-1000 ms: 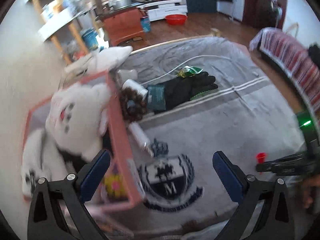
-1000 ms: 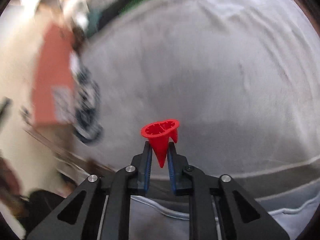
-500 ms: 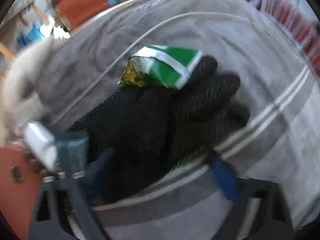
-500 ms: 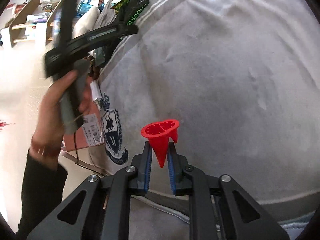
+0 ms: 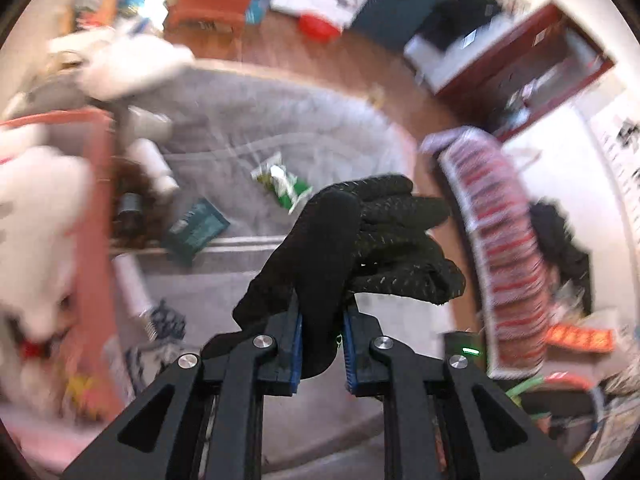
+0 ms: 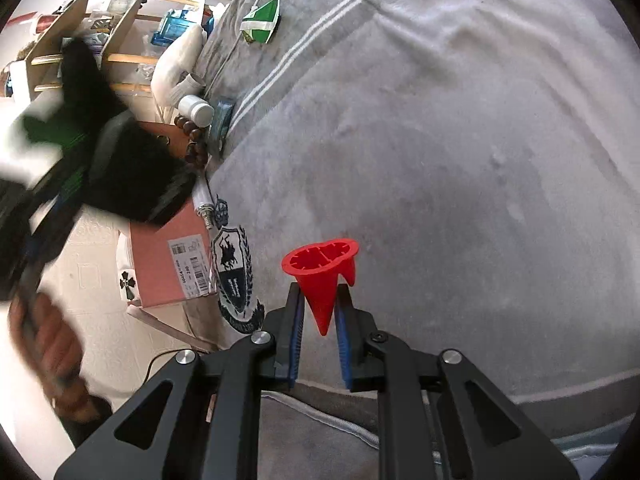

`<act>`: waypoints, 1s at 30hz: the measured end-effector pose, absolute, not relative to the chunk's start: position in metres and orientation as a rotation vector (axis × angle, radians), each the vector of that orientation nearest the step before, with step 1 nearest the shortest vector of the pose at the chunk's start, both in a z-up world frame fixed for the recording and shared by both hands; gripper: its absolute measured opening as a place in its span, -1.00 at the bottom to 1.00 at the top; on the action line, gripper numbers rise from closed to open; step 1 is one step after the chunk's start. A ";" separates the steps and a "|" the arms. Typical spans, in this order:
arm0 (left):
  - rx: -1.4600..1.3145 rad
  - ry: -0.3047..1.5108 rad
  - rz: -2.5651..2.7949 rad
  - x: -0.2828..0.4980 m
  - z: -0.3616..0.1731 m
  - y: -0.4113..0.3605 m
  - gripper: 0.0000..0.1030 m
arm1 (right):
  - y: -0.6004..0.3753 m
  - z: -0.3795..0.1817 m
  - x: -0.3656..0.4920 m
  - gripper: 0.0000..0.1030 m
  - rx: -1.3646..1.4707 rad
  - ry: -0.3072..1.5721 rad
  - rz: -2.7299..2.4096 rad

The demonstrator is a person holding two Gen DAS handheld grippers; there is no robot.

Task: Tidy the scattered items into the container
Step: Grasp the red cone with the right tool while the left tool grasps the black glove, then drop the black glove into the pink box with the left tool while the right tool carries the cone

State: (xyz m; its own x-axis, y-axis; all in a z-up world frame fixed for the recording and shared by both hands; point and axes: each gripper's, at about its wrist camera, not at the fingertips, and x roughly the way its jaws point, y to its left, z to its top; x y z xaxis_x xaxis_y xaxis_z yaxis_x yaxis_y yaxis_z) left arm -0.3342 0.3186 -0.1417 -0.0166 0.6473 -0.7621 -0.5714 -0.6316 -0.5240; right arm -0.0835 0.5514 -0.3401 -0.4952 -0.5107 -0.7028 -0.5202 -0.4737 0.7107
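My left gripper (image 5: 321, 344) is shut on a black knit glove (image 5: 360, 240) and holds it lifted above the grey blanket (image 5: 240, 120). In the right wrist view the glove (image 6: 120, 168) hangs blurred over the pink box (image 6: 160, 272) at the left. The same box (image 5: 96, 184) holds a white plush toy (image 5: 36, 220). My right gripper (image 6: 319, 340) is shut on a red cone-shaped plastic piece (image 6: 320, 276), held above the blanket (image 6: 440, 140). A green snack packet (image 5: 282, 184), a teal packet (image 5: 196, 228) and a white bottle (image 5: 156, 164) lie on the blanket.
Brown beads (image 6: 196, 140), a white tube (image 6: 202, 200) and a white cable (image 6: 256, 4) lie beside the box. A white pillow (image 5: 132, 64) lies at the blanket's far corner. A striped red cloth (image 5: 500, 240) drapes at the right. Wooden shelves (image 6: 100, 28) stand behind.
My left gripper dropped onto the black glove, shut on it and lifted it off the blanket, uncovering the green and teal packets. My right gripper kept hold of the red cone.
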 end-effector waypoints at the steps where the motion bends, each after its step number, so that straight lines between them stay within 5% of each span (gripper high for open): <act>1: -1.350 -0.132 1.806 -0.331 -0.123 0.296 -0.75 | 0.551 -0.340 -0.083 -0.72 -1.570 1.605 2.180; 6: -1.140 -0.291 2.073 -0.348 -0.044 0.174 -0.68 | 0.550 -0.327 -0.076 -0.72 -1.539 1.558 2.205; 7: -1.144 -0.308 2.115 -0.359 -0.042 0.155 -0.40 | 0.546 -0.320 -0.075 -0.72 -1.527 1.536 2.228; 8: -1.165 -0.308 2.169 -0.372 -0.045 0.136 0.19 | 0.544 -0.313 -0.073 -0.72 -1.521 1.517 2.248; 10: -1.229 -0.278 2.335 -0.393 -0.061 0.103 0.95 | 0.528 -0.286 -0.074 -0.72 -1.488 1.465 2.321; 15: -1.380 -0.264 2.633 -0.422 -0.118 0.032 0.99 | 0.458 -0.204 -0.114 -0.72 -1.446 1.419 2.603; 21: -1.245 -0.347 2.642 -0.424 -0.099 0.014 0.99 | 0.349 -0.108 -0.218 -0.64 -1.464 1.192 2.941; 23: -1.219 -0.328 2.636 -0.421 -0.096 0.017 0.99 | 0.317 -0.085 -0.251 -0.45 -1.490 1.100 3.007; 24: -1.212 -0.324 2.633 -0.421 -0.096 0.016 0.99 | 0.307 -0.078 -0.260 -0.18 -1.488 1.061 3.026; 25: -1.214 -0.324 2.631 -0.422 -0.099 0.014 0.99 | 0.302 -0.073 -0.265 0.31 -1.479 1.029 3.039; 26: -1.219 -0.330 2.627 -0.424 -0.101 0.013 0.99 | 0.298 -0.068 -0.269 0.47 -1.458 0.994 3.052; 30: -1.223 -0.353 2.616 -0.423 -0.097 0.010 0.99 | 0.315 -0.069 -0.268 0.50 -1.392 0.912 3.032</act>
